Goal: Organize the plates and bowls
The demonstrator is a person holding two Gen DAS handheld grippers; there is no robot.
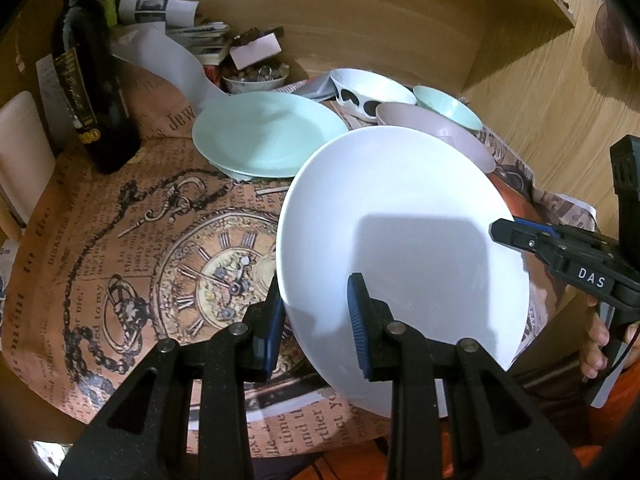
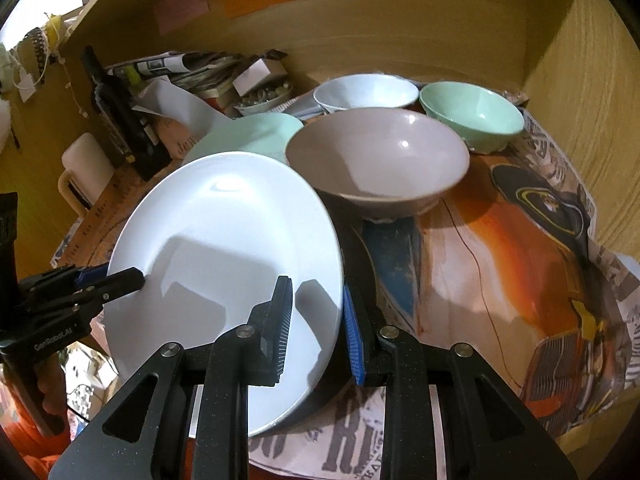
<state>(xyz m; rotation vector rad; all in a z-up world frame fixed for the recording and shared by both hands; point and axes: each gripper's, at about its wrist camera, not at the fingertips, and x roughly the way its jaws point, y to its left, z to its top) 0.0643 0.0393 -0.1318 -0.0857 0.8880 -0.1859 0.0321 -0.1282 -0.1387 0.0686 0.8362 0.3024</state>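
I hold a large white plate point(image 1: 400, 220) point(image 2: 224, 232) tilted above the printed paper mat point(image 1: 120, 240), one gripper on each side. My left gripper point(image 1: 316, 320) is shut on the plate's left rim, and its tip shows in the right wrist view point(image 2: 124, 278). My right gripper point(image 2: 318, 332) is shut on the right rim and shows at the plate's far edge point(image 1: 516, 236). Behind the plate lie a mint plate point(image 1: 268, 132) point(image 2: 248, 132), a pinkish-grey bowl point(image 1: 436, 132) point(image 2: 376, 156), a mint bowl point(image 1: 448, 106) point(image 2: 472, 116) and a white bowl with black spots point(image 1: 368, 92) point(image 2: 364, 92).
A dark bottle point(image 1: 88, 80) stands at the left. Stacked papers point(image 1: 160, 12) and a small dish of odds and ends point(image 1: 256, 76) crowd the back. Wooden walls point(image 2: 580, 100) close the back and right side of the shelf.
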